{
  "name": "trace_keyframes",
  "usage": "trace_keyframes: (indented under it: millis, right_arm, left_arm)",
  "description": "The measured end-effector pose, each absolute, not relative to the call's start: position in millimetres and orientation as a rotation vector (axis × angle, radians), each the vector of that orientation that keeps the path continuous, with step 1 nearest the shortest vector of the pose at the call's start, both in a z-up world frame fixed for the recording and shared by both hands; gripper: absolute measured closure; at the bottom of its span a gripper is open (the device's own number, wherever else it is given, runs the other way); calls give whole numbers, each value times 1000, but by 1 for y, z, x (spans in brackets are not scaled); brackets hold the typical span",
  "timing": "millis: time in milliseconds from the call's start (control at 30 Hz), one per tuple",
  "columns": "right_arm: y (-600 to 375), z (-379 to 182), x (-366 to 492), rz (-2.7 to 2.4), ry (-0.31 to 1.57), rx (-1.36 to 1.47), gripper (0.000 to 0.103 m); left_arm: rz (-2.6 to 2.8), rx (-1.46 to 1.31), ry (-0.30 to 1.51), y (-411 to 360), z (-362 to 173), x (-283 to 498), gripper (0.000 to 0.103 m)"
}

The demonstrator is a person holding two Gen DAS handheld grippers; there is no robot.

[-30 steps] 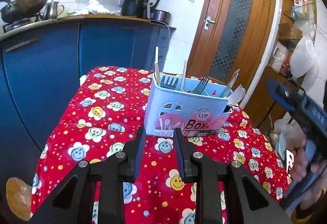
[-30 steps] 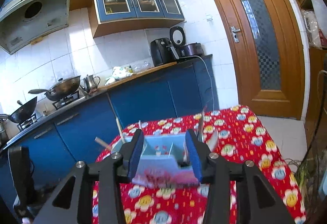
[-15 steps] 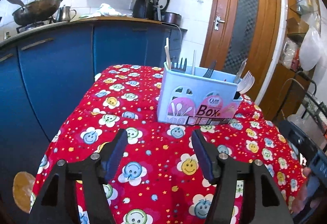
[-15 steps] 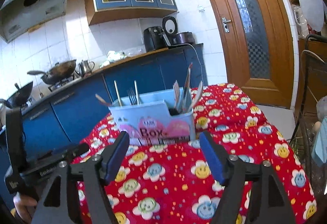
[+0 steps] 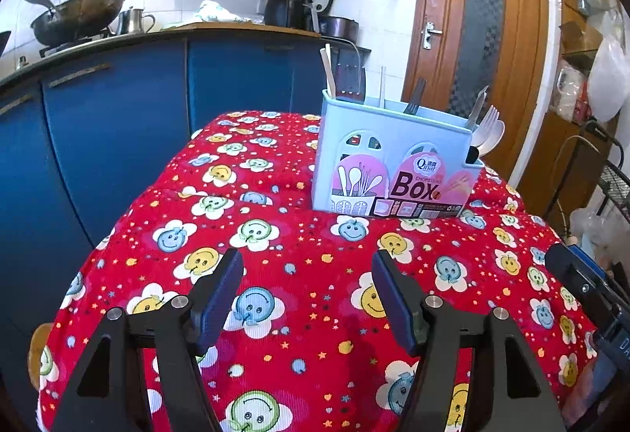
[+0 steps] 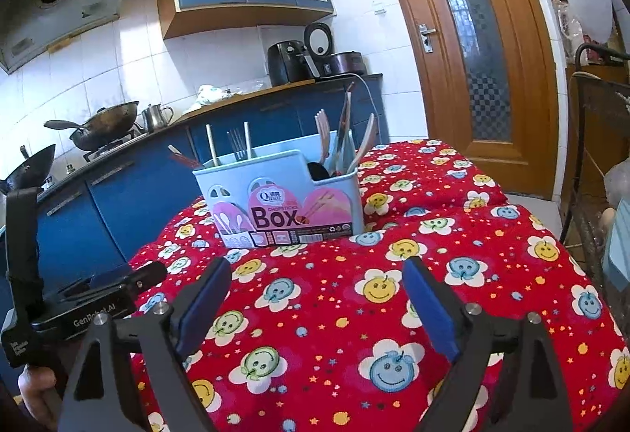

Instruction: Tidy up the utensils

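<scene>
We have both tools held back from the pale blue chopsticks box (image 5: 397,164), which stands upright on the red smiley-flower tablecloth (image 5: 275,298) toward the table's far edge. The left gripper (image 5: 307,298) has its jaws spread wide with nothing between them, hovering above bare cloth well short of the box. The right gripper (image 6: 317,308) is likewise wide open and empty, its blue pads (image 6: 429,310) framing only the cloth.

We judge that sorting is at or near its end: forks (image 5: 413,101), chopsticks (image 5: 327,73) and white plastic spoons (image 5: 490,134) all stand in the box, and we see no loose utensil on the cloth in either view. If anything remains, the next move calls for finding it first; otherwise, only a straightening of leaning handles is left, which would need a narrower opening and a descent from above the rim.

The 2 views complement each other. The left wrist view shows the box's right end, where the spoons and a knife lean outward over the corner. The right wrist view looks more into that end compartment, showing several handles (image 6: 346,132) crowded there, plus a pair of red-tipped chopsticks (image 6: 181,156) slanting out at the opposite end, which the left view hides. It also shows the left tool's black body at the lower left.
</scene>
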State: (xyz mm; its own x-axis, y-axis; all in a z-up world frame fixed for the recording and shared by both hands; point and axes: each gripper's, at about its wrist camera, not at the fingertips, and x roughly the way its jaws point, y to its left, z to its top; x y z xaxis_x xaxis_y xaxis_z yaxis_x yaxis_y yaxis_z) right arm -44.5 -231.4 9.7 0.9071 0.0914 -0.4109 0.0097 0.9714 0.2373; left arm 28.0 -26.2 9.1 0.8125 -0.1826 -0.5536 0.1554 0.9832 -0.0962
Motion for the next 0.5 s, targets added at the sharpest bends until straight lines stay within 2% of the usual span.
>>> trace_keyframes:
  millis: [500]
  right_arm:
    - [-234,2,-43,34,467,261,13]
  left_arm:
    - [-166,-28,576,-29,10,25,34]
